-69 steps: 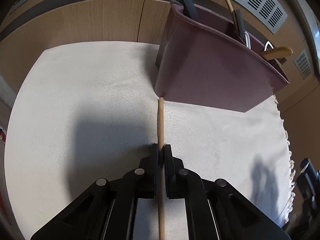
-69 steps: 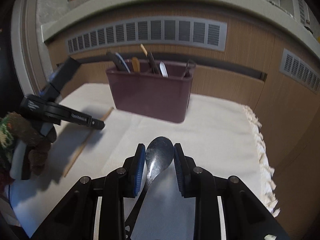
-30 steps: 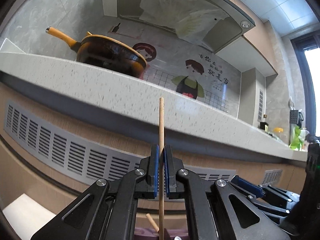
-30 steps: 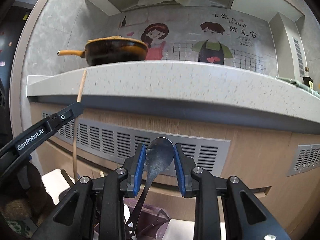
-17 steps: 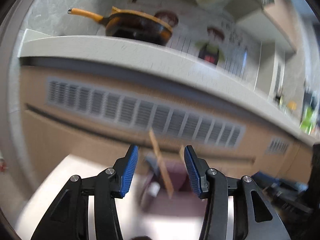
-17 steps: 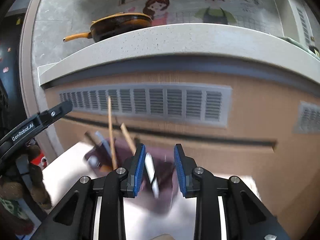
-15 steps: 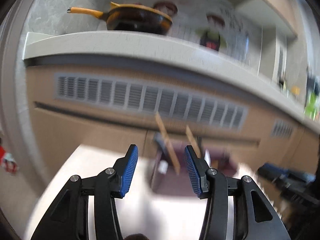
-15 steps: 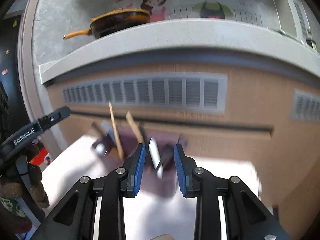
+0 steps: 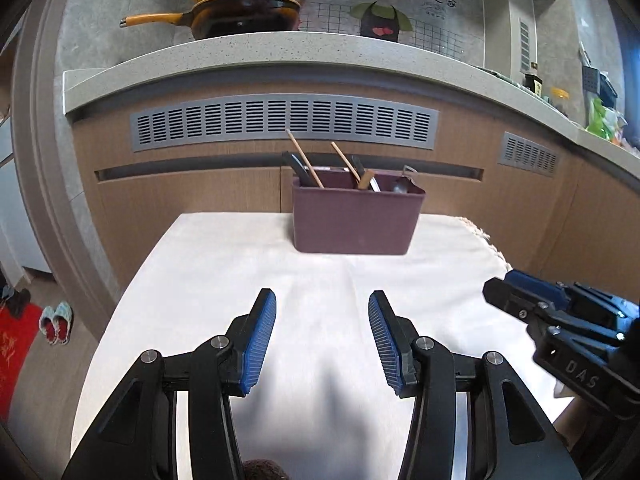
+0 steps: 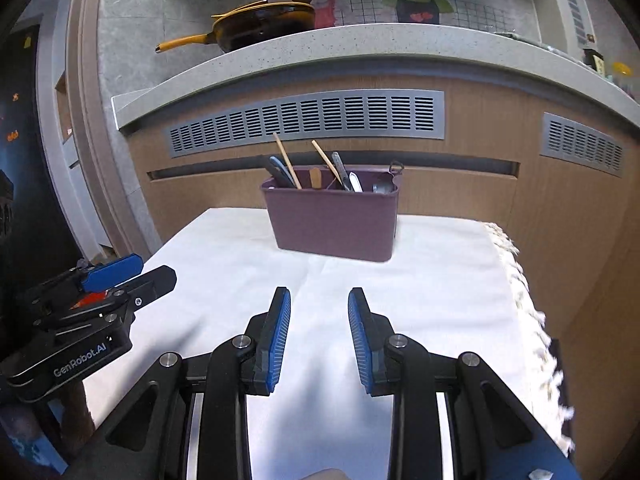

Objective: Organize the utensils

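Left gripper [image 9: 322,312]: jaws parted wide, nothing between the blue pads [image 9: 260,336], held above the near part of the white cloth [image 9: 224,264]. Right gripper [image 10: 319,312]: jaws likewise apart and empty, also over the cloth's near half; the left wrist view shows it at the right edge, beside the cloth's fringed border [image 9: 486,240]. The two grippers sit side by side, well short of the container. Cloth lies flat with a faint crease, its fringe running down the right side. At the far end of the cloth stands the maroon utensil holder [image 9: 354,220], upright, resting on the cloth and close against the wood-panelled counter front [image 9: 192,200]. Contents: a wooden chopstick [image 9: 305,158] leaning left in the left compartment next to dark handles [image 9: 296,166]; a second chopstick [image 9: 346,162] leaning left nearer the middle; a spoon [image 10: 382,187] with its bowl at rim level in the right-hand section. Exact dividers are only partly visible. Behind, a grey vent grille [image 9: 280,120] is set into the panelling below a speckled countertop [image 9: 280,50]. On that countertop sits a dark pan with a yellow handle [image 9: 240,16].
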A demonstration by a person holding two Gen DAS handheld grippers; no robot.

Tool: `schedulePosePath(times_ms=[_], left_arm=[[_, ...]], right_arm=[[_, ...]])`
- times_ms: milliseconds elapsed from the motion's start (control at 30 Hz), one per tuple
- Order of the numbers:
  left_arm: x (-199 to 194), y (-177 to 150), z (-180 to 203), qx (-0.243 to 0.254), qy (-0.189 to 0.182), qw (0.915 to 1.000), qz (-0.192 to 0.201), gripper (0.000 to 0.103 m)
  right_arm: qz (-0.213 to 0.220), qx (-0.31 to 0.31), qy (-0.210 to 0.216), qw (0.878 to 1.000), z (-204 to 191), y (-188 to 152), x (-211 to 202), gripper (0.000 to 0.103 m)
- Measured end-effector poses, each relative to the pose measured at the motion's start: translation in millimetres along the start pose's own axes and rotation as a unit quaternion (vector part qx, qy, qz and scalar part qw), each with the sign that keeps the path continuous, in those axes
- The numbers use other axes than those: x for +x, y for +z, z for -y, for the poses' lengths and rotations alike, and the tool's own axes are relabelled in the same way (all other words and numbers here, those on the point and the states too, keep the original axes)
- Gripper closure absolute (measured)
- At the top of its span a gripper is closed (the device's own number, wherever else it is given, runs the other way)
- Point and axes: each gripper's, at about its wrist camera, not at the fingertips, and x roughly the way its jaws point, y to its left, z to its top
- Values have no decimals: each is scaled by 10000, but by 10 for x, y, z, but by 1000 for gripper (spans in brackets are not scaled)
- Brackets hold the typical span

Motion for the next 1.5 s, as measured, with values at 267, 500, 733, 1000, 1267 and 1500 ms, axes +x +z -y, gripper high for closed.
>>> schedulePosePath(times_ms=[267, 500, 733, 1000, 1267, 1500], left_arm=[[-141, 25, 33, -37, 60, 10000, 0, 54], [-147, 29, 40, -73, 28, 10000, -45, 54], [-135, 28, 14, -115, 19, 9999, -69, 54], [-126, 23, 1, -132, 10, 9999, -86, 54], [-119, 8, 2, -122, 76, 9998, -101, 54], [-101, -6, -5, -151, 103, 9997, -145, 54]], right_arm=[[-252, 300, -99, 9992, 62, -148, -54, 75], [-107, 222, -276, 9993, 64, -84, -174, 75], [-169, 228, -253, 9993, 66, -100, -172, 75], [-234, 250, -228, 9992, 77, -121, -136, 75], [-262, 262, -235, 9990, 90, -122, -121, 75], [-270, 270, -239, 9990, 95, -127, -121, 75]])
